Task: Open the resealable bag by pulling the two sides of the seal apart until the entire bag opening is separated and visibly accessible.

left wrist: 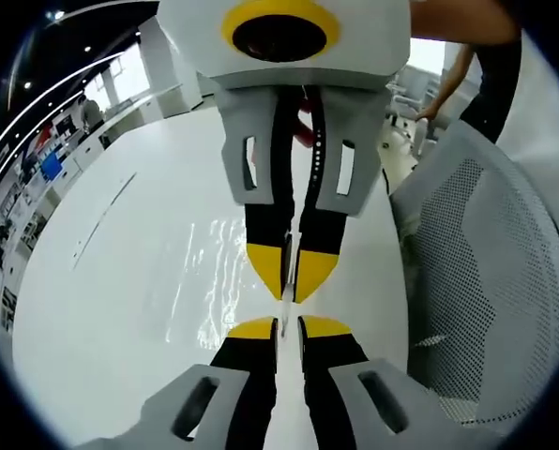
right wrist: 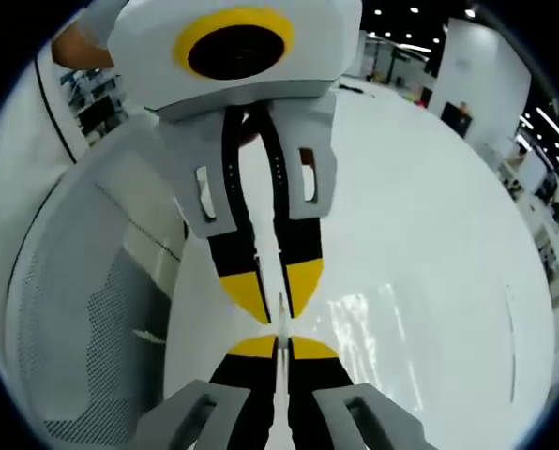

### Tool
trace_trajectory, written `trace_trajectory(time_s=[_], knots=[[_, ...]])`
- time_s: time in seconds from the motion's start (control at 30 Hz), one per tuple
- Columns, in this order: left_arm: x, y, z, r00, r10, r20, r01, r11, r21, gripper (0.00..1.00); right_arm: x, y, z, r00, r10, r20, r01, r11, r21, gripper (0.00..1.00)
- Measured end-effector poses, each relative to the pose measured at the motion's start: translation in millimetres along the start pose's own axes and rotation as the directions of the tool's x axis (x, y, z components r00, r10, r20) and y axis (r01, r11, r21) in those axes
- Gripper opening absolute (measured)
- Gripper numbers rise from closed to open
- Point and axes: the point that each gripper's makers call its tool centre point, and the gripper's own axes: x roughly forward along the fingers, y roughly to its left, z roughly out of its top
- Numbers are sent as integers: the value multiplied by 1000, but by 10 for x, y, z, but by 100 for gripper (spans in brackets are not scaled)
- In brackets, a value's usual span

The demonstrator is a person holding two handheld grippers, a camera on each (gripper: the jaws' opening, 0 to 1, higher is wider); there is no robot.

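A clear resealable bag [left wrist: 212, 286] lies over the white table [left wrist: 101, 309], showing mostly as glints. Its top edge runs as a thin line between the two grippers. In the left gripper view my left gripper [left wrist: 288, 328] rises from the bottom, its yellow-tipped jaws shut on one side of the bag's seal. The right gripper [left wrist: 291, 272] faces it from above, tip to tip, also pinching the film. In the right gripper view my right gripper [right wrist: 281, 348] is shut on the bag [right wrist: 366, 323] edge, with the left gripper [right wrist: 278, 286] just opposite.
A grey mesh office chair [left wrist: 476, 272] stands close beside the table, also visible in the right gripper view as the chair [right wrist: 87, 309]. A person's arm [left wrist: 453, 66] shows behind it. Shelves and desks line the far room.
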Motion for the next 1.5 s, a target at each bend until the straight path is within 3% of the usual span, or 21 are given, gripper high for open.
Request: trace_trajectory(time_s=[0.2,0.3,0.73,0.97,1.23,1.5], knots=[[49,-35,25,1000,-7,-14,7,1000,20,6,-4,13,-8,1000,2,-4,-2,1000,-1,0],[53,-17,28,1000,-2,-20,2,1000,25,0,0,30,-10,1000,7,-6,-7,1000,-1,0],[60,-9,15,1000,-5,-22,7,998,55,0,13,18,-7,1000,11,-20,-10,1000,20,0],[50,4,28,1000,-2,-16,3,998,70,0,26,20,-4,1000,7,-28,-7,1000,-22,0],[76,-18,-4,1000,-13,-8,13,1000,21,0,45,30,-39,1000,6,-30,-6,1000,-25,0],[79,-14,-38,1000,-12,-11,12,1000,25,0,23,31,-130,999,1,-38,-2,1000,-20,0]])
